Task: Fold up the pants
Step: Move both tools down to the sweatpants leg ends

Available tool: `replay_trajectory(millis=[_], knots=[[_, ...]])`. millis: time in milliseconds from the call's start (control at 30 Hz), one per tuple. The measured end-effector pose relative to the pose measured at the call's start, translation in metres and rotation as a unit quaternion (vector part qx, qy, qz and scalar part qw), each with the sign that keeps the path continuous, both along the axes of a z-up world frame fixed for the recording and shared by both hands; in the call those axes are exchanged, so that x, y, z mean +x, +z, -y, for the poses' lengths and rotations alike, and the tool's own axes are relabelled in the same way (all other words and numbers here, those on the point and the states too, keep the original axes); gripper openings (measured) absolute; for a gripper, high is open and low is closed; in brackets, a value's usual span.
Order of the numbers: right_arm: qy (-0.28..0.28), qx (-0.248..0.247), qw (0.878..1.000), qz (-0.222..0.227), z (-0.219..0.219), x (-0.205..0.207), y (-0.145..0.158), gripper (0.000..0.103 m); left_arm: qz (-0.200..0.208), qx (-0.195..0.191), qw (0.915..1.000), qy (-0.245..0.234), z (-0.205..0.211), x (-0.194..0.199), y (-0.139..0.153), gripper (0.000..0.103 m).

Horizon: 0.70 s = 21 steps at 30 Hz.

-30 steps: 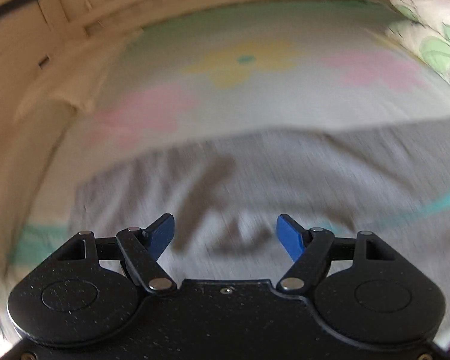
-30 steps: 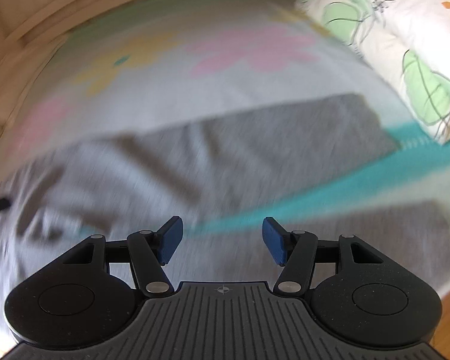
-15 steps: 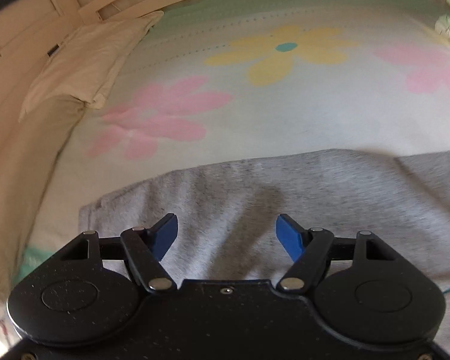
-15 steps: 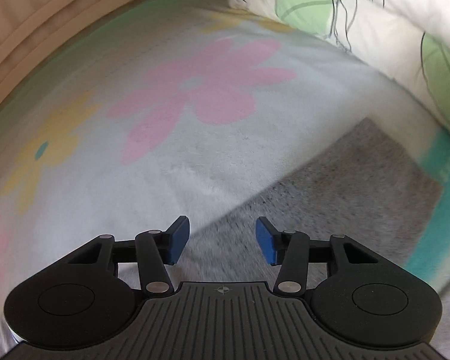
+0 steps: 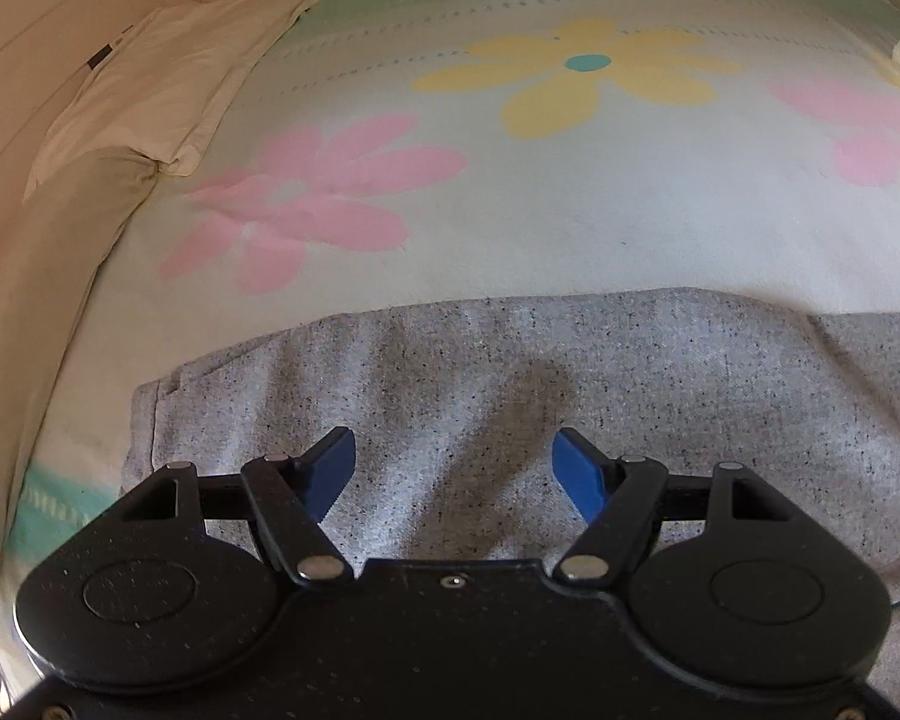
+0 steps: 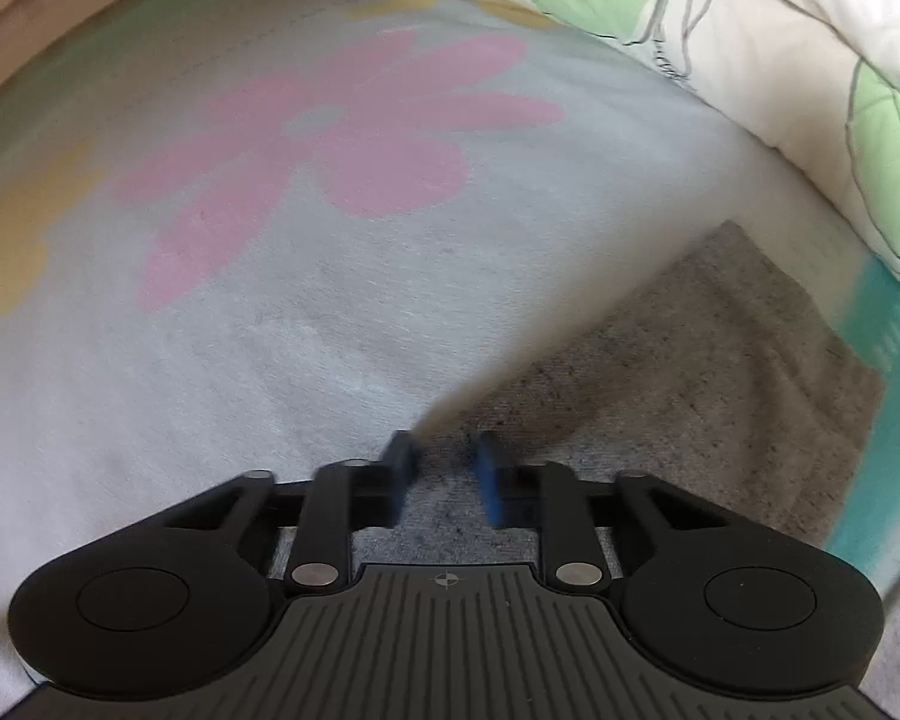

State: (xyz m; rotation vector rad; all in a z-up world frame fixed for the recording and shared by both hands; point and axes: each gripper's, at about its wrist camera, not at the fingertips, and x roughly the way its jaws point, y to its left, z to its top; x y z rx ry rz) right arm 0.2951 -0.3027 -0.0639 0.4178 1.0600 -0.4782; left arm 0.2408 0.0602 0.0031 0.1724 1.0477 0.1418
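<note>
The left hand-held gripper (image 5: 453,468) has its two blue fingers spread wide apart, nothing between them, poised over the grey pants (image 5: 510,396). The fabric fills the lower half of the left wrist view, from about 9 o'clock across to 3 o'clock, its far edge running side to side just beyond the fingers and one end of the garment lying at about 8 o'clock. Whether the fingertips touch the cloth cannot be told.

The right hand-held gripper (image 6: 444,474) has its two blue fingers drawn close, with a narrow gap left; the far edge of the pants (image 6: 678,372) runs up to that gap, but motion blur hides whether the fabric is pinched. From there one grey pant leg stretches out toward 2 o'clock, ending in a straight hem.

The pants lie flat on the bed sheet (image 5: 570,210), pale with a flower print. The left wrist view shows three flowers: one pink (image 5: 312,198) at 11 o'clock, one yellow (image 5: 582,72) at 12 o'clock, and part of a second pink one (image 5: 870,132) at 2 o'clock. A teal band (image 6: 894,360) crosses the sheet at 3 o'clock in the right wrist view. One cream pillow (image 5: 168,78) sits at 10 o'clock in the left wrist view. One white quilt with green leaves (image 6: 780,60) is bunched at 1 o'clock in the right wrist view.
</note>
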Motion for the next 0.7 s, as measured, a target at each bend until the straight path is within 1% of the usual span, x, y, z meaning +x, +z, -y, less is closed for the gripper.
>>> replay_trajectory(millis=[67, 133, 267, 300, 367, 433, 500, 567, 700], knots=[[-0.011, 0.028, 1.0, -0.003, 0.01, -0.009, 0.005, 0.006, -0.001, -0.002, 1.0, 0.005, -0.003, 0.002, 0.0, 0.075], [-0.014, 0.049, 0.999, -0.003, 0.018, -0.022, 0.012, 0.006, -0.002, -0.01, 0.9999, 0.014, -0.009, 0.004, 0.001, 0.075], [-0.001, 0.08, 0.997, -0.004, 0.029, -0.049, 0.026, 0.006, -0.003, -0.035, 0.9986, 0.04, -0.024, 0.011, 0.004, 0.075], [0.009, 0.08, 0.997, -0.009, 0.022, -0.06, 0.032, 0.006, -0.003, -0.04, 0.9981, 0.047, -0.027, 0.013, 0.004, 0.075], [0.027, 0.061, 0.998, -0.022, 0.022, -0.07, 0.035, 0.0, -0.002, -0.051, 0.997, 0.059, -0.034, 0.018, 0.004, 0.075], [0.043, 0.029, 0.998, -0.035, 0.021, -0.084, 0.037, 0.0, 0.0, -0.06, 0.9957, 0.07, -0.04, 0.022, 0.004, 0.075], [0.049, 0.027, 0.997, -0.044, 0.026, -0.096, 0.034, 0.0, 0.001, -0.075, 0.9937, 0.084, -0.046, 0.027, 0.003, 0.075], [0.044, 0.044, 0.997, -0.032, 0.035, -0.103, 0.036, 0.001, 0.001, -0.09, 0.991, 0.099, -0.053, 0.031, 0.003, 0.075], [0.025, 0.059, 0.998, 0.025, 0.044, -0.097, 0.046, 0.005, -0.003, -0.104, 0.9866, 0.125, -0.058, 0.035, 0.001, 0.075]])
